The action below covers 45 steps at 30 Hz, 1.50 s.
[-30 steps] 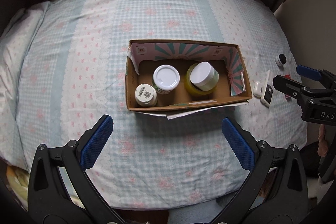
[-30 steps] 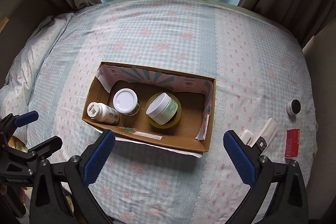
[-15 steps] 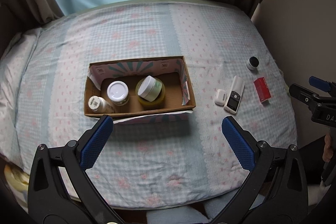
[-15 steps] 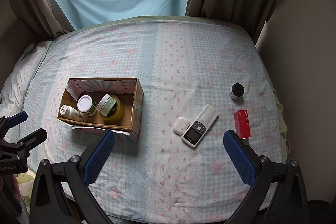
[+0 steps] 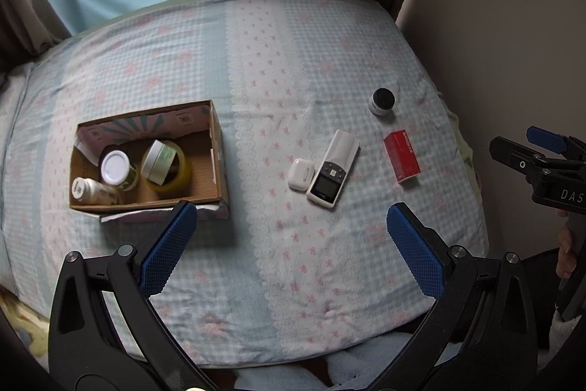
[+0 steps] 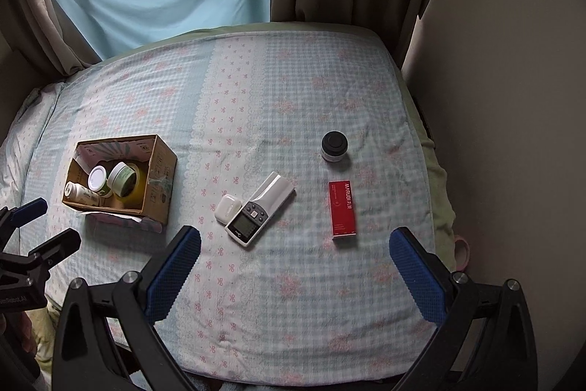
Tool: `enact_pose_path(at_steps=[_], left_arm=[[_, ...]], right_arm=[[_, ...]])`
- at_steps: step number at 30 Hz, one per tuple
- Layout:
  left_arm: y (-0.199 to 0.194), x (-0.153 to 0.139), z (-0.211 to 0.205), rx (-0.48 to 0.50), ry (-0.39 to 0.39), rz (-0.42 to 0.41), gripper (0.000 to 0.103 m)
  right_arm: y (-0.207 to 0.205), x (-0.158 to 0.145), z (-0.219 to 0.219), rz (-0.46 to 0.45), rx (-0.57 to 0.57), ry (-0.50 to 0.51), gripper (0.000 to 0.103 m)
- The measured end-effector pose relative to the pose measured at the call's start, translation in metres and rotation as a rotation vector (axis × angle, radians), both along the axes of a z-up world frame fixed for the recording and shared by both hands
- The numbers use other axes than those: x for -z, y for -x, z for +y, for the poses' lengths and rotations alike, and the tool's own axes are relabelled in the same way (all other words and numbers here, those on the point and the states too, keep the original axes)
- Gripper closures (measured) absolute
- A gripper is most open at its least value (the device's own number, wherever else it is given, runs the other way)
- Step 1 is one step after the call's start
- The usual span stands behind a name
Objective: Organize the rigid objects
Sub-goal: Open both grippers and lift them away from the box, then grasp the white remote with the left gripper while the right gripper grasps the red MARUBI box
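Both grippers have swung rightward from the box (image 6: pixel 121 176); right gripper (image 6: pixel 295 275), spread empty, hovers near the white remote (image 6: pixel 260 209); left gripper (image 5: pixel 291 250) likewise agape.

Bare bedspread (image 6: pixel 293 281) between tools and remote (image 6: pixel 258 209)

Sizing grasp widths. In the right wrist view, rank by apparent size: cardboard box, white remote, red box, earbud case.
1. cardboard box
2. white remote
3. red box
4. earbud case

All lie on the bed at a similar range, so nearness hardly skews it. The remote looks only somewhat longer than the red box.
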<state>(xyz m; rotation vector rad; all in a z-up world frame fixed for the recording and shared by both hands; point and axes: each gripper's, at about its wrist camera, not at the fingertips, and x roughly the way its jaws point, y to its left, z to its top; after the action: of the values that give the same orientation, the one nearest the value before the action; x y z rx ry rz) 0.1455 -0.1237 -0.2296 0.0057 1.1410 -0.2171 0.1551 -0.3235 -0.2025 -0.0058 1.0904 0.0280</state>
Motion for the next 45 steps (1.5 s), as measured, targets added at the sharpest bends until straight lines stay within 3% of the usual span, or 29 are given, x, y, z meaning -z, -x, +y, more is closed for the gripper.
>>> enact_pose_path(at_steps=[11,20,27,34,37,41,43,45], left_arm=[[-0.060,0.068,-0.089,0.123,-0.083,0.123,0.000],[-0.110,0.177,-0.153,0.291,-0.174,0.291,0.000],[-0.132,0.254,-0.171,0.387,-0.206,0.389,0.000],[-0.140,0.298,-0.173,0.434,-0.236,0.443,0.003],[-0.139,0.304,-0.177,0.467,-0.258,0.424,0.003],[-0.139,0.313,-0.184,0.482,-0.258,0.447,0.024],[-0.135,0.314,-0.189,0.494,-0.265,0.436,0.027],[-0.134,0.313,-0.194,0.508,-0.271,0.423,0.038]], right_arm=[[-0.057,0.068,-0.064,0.108,0.040,-0.038,0.000],[-0.104,0.160,-0.085,0.249,0.087,-0.061,0.000],[-0.116,0.231,-0.083,0.345,0.100,-0.076,0.002],[-0.124,0.273,-0.073,0.402,0.104,-0.049,0.002],[-0.129,0.285,-0.069,0.425,0.092,-0.037,0.008],[-0.132,0.296,-0.069,0.443,0.092,-0.027,0.009],[-0.133,0.301,-0.070,0.458,0.094,-0.033,0.017],[-0.135,0.308,-0.073,0.475,0.094,-0.039,0.024]])
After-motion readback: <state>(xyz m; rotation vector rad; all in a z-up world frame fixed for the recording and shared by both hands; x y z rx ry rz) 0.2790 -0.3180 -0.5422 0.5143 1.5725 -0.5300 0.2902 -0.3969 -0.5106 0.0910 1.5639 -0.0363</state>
